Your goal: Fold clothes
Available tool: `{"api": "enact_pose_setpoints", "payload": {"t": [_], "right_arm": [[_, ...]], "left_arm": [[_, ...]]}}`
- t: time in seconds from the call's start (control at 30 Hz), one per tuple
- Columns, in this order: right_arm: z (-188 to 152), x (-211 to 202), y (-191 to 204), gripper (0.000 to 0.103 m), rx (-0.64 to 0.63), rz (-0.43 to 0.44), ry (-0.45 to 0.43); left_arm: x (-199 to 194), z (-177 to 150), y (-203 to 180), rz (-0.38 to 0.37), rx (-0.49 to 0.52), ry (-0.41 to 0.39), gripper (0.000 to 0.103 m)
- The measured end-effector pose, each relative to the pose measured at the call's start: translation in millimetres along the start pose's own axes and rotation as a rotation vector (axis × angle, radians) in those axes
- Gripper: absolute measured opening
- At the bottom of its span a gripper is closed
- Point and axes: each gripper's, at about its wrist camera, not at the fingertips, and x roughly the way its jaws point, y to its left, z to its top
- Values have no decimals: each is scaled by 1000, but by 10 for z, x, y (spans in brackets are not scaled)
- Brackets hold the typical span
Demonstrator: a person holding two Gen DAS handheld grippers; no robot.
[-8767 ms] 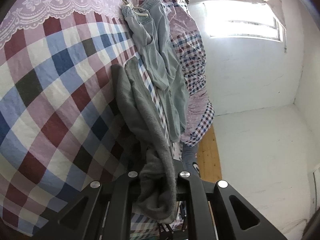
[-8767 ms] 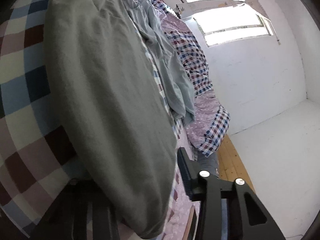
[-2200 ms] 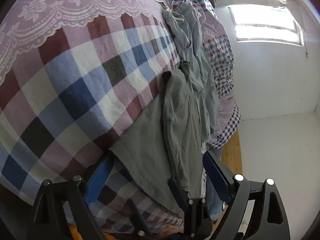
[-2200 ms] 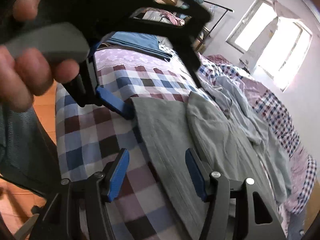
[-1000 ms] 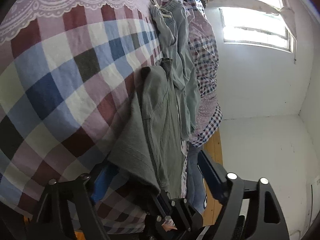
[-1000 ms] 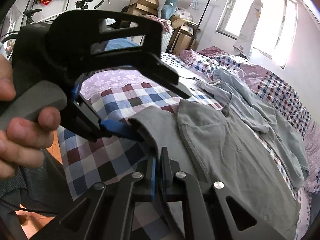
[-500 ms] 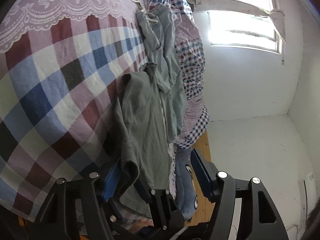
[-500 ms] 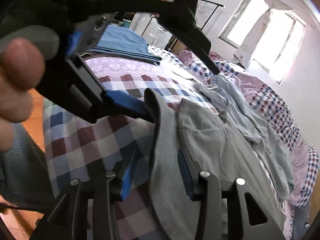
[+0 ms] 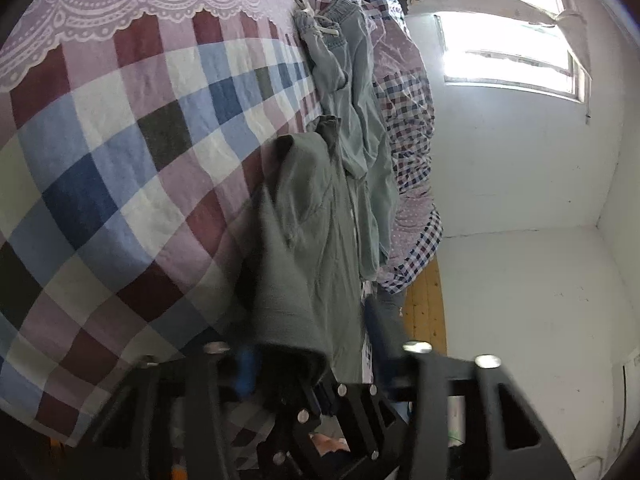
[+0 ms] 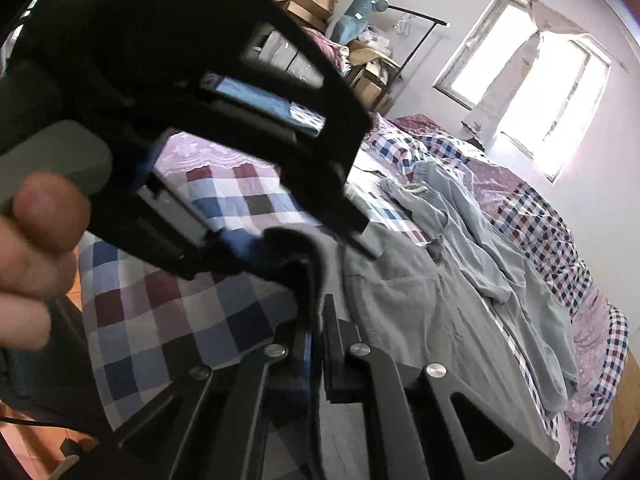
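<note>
Bed: checked quilt [image 9: 120, 168] spread beneath everything.
Grey garment [image 9: 304, 240]: laid near quilt's edge, hem raised.
Right gripper [image 10: 318, 344]: clamped on hem.
Left gripper [image 9: 308, 354]: just been closing around hem; pad contact unclear.
Risk: hem could be dropped if left grip is incomplete.

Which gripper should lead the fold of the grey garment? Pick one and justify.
Right, probably. The right gripper is clamped on the grey garment's raised edge, while the left gripper has just been closing around the hem, pads not clearly pressing.
</note>
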Motion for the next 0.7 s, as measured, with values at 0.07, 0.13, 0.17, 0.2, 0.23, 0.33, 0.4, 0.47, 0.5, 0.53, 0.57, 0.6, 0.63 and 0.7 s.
{"api": "enact_pose_setpoints", "payload": {"t": [0.07, 0.13, 0.17, 0.2, 0.23, 0.33, 0.4, 0.47, 0.5, 0.53, 0.57, 0.6, 0.63, 0.7], "right_arm": [[-12, 2, 25, 2, -9, -7, 2], [-23, 8, 41, 3, -15, -35, 2], [-27, 6, 48, 5, -22, -68, 1], [-30, 3, 55, 16, -28, -107, -1], [-31, 4, 54, 33, -30, -139, -1], [-32, 32, 30, 57, -25, -195, 6], [-45, 100, 24, 57, -45, -231, 31], [-64, 163, -8, 57, -48, -247, 60], [-72, 190, -33, 57, -42, -249, 71], [-78, 223, -62, 57, -39, -253, 83], [-76, 253, -90, 56, -38, -256, 91], [-69, 277, -113, 56, -36, -257, 94], [-60, 300, -142, 55, -34, -254, 96], [-41, 370, -213, 40, -25, -238, 119]], "left_arm": [[-1, 3, 21, 8, -9, -3, 24], [-20, -4, 35, 13, -8, -11, 9], [-32, 2, 29, 13, -3, -18, 7], [-44, 7, 22, 14, 3, -26, 6], [-58, 10, 14, 11, 9, -32, 3], [-53, 19, -28, -1, 31, -28, 2], [-46, 18, -60, -12, 45, -22, 2], [-45, 14, -96, -27, 60, -16, 1], [-52, 14, -112, -36, 67, -15, 1], [-60, 14, -127, -45, 74, -14, 1], [-62, 21, -139, -54, 78, -14, 1], [-61, 31, -143, -65, 76, -15, 1], [-61, 41, -148, -75, 74, -16, 1], [-69, 53, -163, -90, 73, -15, 1]]}}
